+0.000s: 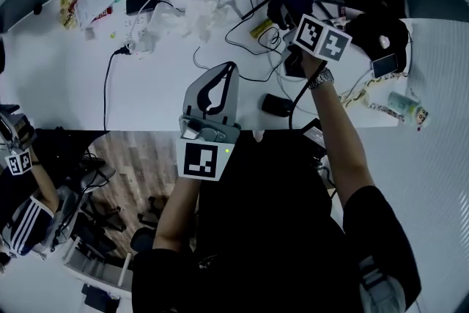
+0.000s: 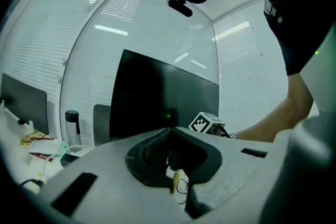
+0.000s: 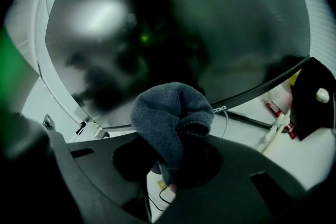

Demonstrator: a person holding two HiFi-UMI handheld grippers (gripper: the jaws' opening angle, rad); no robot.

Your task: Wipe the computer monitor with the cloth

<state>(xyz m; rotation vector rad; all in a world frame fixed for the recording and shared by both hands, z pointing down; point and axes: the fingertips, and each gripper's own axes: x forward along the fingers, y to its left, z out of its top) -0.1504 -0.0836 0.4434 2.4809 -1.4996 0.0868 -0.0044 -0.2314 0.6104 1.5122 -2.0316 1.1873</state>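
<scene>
Right gripper view, cloth (image 3: 169,115) hides tool (image 3: 169,186) tips

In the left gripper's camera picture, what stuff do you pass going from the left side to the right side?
Crumpled snack packet → dark-capped bottle → black monitor → marker cube of the other gripper → the person's forearm.

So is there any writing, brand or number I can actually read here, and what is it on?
None can be read for certain.
Logo on the monitor bezel: too small.
Print on the red tube: blurred.
Print on the packets: too small.
Marker cubes: square patterns only, no letters.
Cloth: no label shows.
</scene>
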